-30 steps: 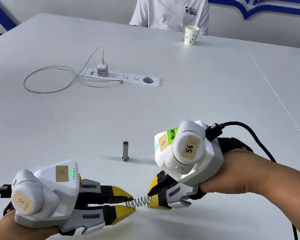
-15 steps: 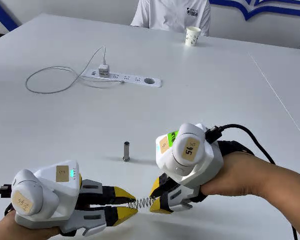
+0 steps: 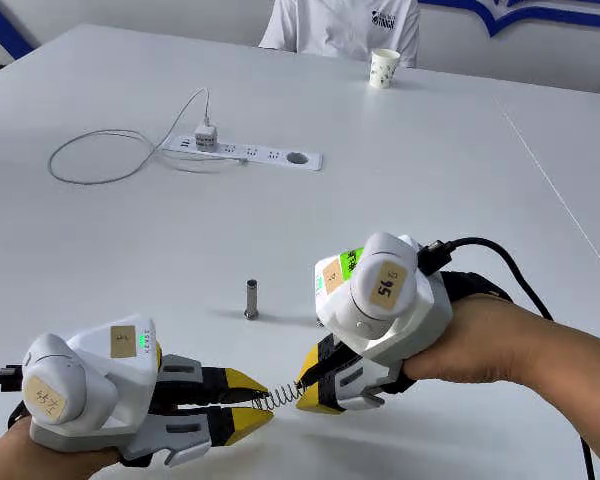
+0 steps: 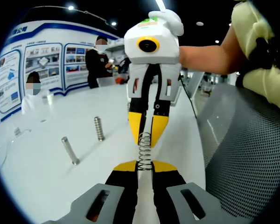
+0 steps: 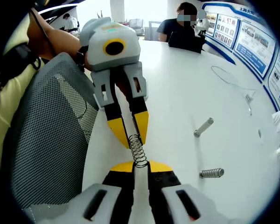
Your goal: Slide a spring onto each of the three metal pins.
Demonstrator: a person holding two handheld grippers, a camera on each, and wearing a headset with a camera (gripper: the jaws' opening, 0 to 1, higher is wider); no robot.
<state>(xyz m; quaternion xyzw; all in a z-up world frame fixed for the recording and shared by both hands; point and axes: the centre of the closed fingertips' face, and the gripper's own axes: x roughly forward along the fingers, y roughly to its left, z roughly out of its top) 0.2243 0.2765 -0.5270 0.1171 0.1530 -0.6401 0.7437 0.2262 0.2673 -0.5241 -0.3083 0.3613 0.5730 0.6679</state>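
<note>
Spring (image 3: 278,397) between left gripper (image 3: 260,405) and right gripper (image 3: 305,388) (each tight on one end)

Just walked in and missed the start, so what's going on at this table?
A person holds a gripper in each hand. The left gripper and the right gripper each pinch one end of a small spring above the white table. One pin already wears a spring; a bare pin stands nearby.

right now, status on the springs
Left gripper, right gripper shut on opposite ends of small coiled metal spring. Smooth metal pin bare, spring-covered pin beside it. No obstruction seen.
</note>
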